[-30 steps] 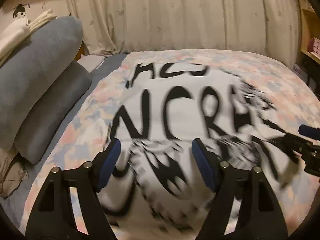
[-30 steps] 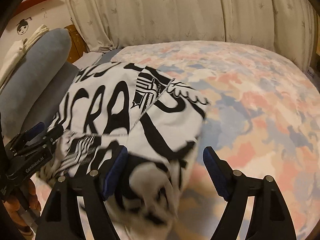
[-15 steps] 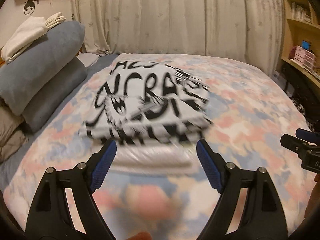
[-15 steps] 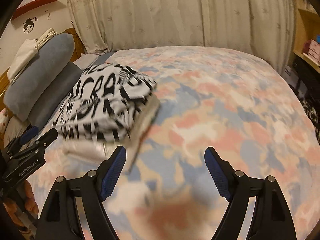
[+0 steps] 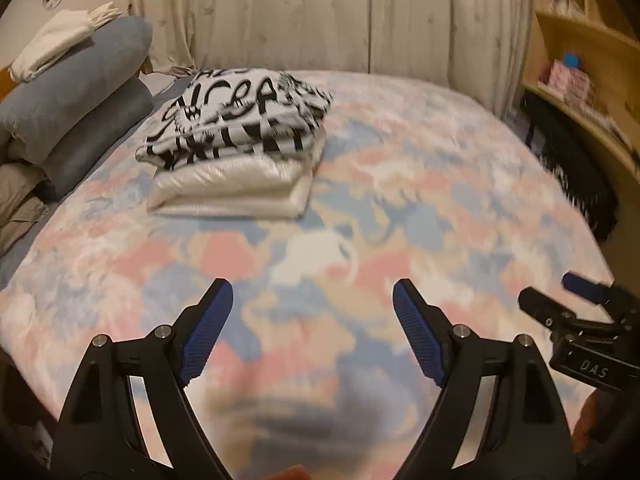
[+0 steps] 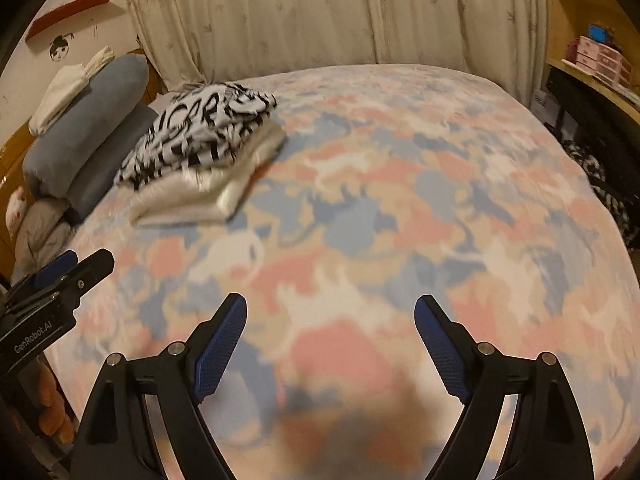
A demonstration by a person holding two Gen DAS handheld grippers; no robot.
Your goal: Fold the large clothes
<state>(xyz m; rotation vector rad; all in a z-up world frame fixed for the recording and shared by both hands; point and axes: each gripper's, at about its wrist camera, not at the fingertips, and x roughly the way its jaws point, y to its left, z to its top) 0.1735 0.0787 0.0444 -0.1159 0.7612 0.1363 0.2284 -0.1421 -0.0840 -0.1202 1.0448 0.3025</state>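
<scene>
left gripper: jaws spread wide with nothing between the blue pads, hovering over bare bedspread at the near edge of the bed; a second ago the same pads straddled the printed garment, so it has pulled well back since.
right gripper: also spread wide and empty, held above the bedspread, well apart from the pile; a second ago the black-and-white cloth lay right between its fingers.
printed garment: white with bold black lettering, folded into a compact block and lying on top of the cream garment; half a second ago it filled far more of both views and was blurred, now it sits further off.
cream garment: folded, flat on the bed under the printed one, its near edge sticking out beyond the upper piece.
pile position: far left part of the bed, just beside the blue bolsters, apart from both tools.
bedspread: pink, blue and cream patches, bare between the pile and the grippers.
bolsters: two stacked at the left, a folded white cloth resting on the upper one.
curtain: pale, closed behind the bed.
shelf: wooden, at the right, with small boxes on it.
sharpness: both views slightly smeared near the bottom.
</scene>
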